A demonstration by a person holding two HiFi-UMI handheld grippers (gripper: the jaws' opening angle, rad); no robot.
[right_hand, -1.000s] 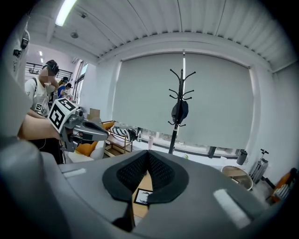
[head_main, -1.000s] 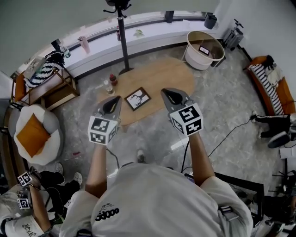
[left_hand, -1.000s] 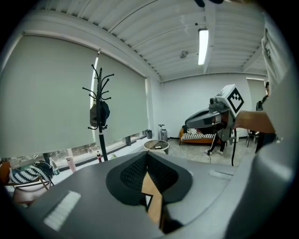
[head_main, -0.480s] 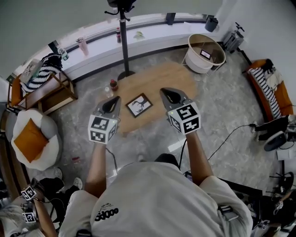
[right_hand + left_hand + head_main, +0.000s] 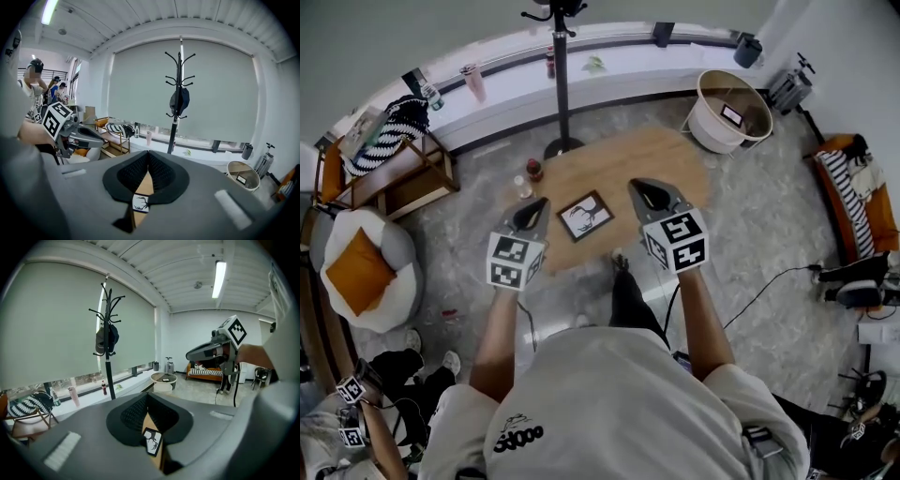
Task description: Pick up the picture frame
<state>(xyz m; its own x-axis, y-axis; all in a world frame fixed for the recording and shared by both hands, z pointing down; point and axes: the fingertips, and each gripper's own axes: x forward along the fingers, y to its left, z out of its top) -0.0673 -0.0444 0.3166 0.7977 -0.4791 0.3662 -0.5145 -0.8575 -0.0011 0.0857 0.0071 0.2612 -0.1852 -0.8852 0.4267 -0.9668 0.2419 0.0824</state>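
A dark picture frame (image 5: 585, 216) with a white antler print lies flat on the oval wooden table (image 5: 647, 159). It shows small through the slit of each gripper's jaws, as the picture frame (image 5: 152, 442) and the picture frame (image 5: 140, 203). My left gripper (image 5: 535, 208) hangs shut just left of the frame, above the table's near edge. My right gripper (image 5: 646, 193) is shut too, just right of the frame. Neither holds anything. In the left gripper view the right gripper (image 5: 190, 354) shows at right; in the right gripper view the left gripper (image 5: 102, 140) shows at left.
Two small bottles (image 5: 528, 174) stand at the table's left end. A coat stand (image 5: 559, 75) rises behind the table. A round white basket (image 5: 731, 108) sits at back right, a wooden shelf (image 5: 389, 169) and a white pouf with an orange cushion (image 5: 358, 272) at left. Cables cross the floor at right.
Both grippers, still shut, have come forward and a little down toward the table; the frame now lies between them. A dark-trousered leg has stepped forward beneath them.
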